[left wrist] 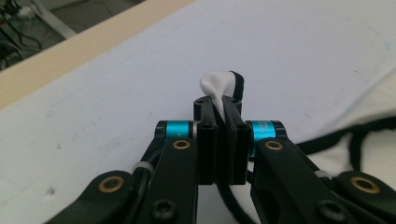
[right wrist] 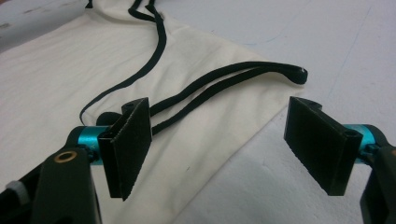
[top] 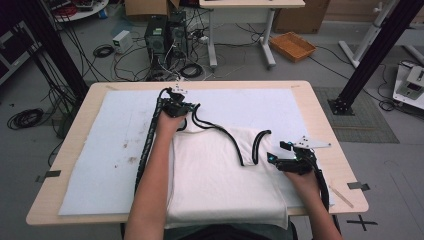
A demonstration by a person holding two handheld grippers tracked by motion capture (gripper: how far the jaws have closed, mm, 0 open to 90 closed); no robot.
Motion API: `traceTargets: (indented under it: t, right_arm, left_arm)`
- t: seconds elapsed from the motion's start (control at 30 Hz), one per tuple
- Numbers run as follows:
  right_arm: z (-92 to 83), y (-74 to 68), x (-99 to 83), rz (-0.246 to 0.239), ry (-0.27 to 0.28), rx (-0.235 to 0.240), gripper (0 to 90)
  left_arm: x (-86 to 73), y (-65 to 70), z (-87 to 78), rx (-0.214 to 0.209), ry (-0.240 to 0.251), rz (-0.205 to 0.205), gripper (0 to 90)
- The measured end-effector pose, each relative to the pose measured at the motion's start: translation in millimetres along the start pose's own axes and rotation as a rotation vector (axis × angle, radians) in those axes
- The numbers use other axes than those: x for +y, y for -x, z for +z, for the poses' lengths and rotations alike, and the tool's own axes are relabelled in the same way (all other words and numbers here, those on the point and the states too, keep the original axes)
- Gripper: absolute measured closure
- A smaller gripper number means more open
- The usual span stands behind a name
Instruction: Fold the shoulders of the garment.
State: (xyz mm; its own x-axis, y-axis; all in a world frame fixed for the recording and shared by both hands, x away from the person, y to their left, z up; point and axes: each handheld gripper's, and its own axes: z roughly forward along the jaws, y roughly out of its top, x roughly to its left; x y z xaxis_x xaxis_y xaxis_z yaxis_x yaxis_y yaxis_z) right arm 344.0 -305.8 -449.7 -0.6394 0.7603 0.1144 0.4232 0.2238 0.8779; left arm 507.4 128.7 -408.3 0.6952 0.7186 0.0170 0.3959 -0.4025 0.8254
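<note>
pinching a black-trimmed strap (left wrist: 223,86) shut, the left claw (left wrist: 219,109) holds the soft, light white top (top: 220,175) lying on the bench (top: 320,107); the right claw (right wrist: 219,144) gapes empty beside the other strap (right wrist: 243,74), the likeliest next handhold.

The top (top: 225,175) looks like soft matt off-white cotton with black ribbed cloth trim (right wrist: 224,86); the worktop (top: 320,120) is pale smooth wood under a matt white felt-like sheet (top: 120,145), and the tongs (right wrist: 226,149) are matt black plastic with glossy teal metal collars

No text, label or number can be read anywhere.
</note>
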Motion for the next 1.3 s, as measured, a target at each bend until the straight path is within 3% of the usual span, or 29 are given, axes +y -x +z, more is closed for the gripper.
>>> traceTargets:
  t: [0.07,0.27,0.37,0.53,0.6,0.67,0.77,0.87,0.93,1.03,1.13,1.3]
  right_arm:
    - [0.2,-0.1,0.1,-0.007,0.0,-0.002,23.8]
    - [0.2,-0.1,0.1,-0.007,0.0,-0.003,24.0]
    - [0.2,-0.1,0.1,-0.006,-0.001,-0.003,24.0]
    - [0.3,-0.2,0.1,-0.007,0.0,-0.003,24.0]
    - [0.1,-0.1,0.1,-0.008,0.0,-0.003,24.0]
    - [0.0,-0.5,0.0,-0.008,-0.001,-0.003,24.0]
    - [0.0,-1.1,0.0,-0.008,-0.002,-0.006,24.0]
    - [0.1,-1.2,0.1,-0.011,-0.003,-0.009,24.0]
    - [0.4,-1.4,0.1,-0.014,-0.001,-0.011,24.0]
    - [0.6,-1.6,0.2,-0.014,-0.005,-0.012,24.0]
    - [0.4,-1.3,0.2,-0.009,-0.006,-0.011,24.0]
    - [0.5,-1.1,0.3,-0.008,-0.006,-0.009,24.8]
  left_arm:
    - [-3.2,9.7,-11.8,-0.014,0.043,-0.004,84.9]
    - [-10.1,40.8,-34.2,-0.069,0.101,0.042,84.8]
    - [-13.1,55.1,-46.4,-0.088,0.153,0.058,84.8]
    - [-22.6,78.4,-61.0,-0.15,0.199,0.078,83.2]
    - [-30.7,86.7,-65.4,-0.151,0.183,0.062,78.2]
    - [-42.0,94.5,-71.6,-0.106,0.16,0.04,71.3]
    - [-61.9,98.1,-81.9,-0.141,0.161,-0.044,59.3]
    - [-76.8,101.1,-92.4,-0.151,0.181,-0.097,50.6]
    - [-80.2,102.4,-95.3,-0.134,0.175,-0.096,49.6]
    - [-81.8,105.7,-92.2,-0.128,0.127,-0.082,46.8]
    - [-84.1,111.3,-81.6,-0.161,0.085,-0.072,47.1]
    - [-84.9,124.1,-66.5,-0.202,-0.022,-0.006,53.2]
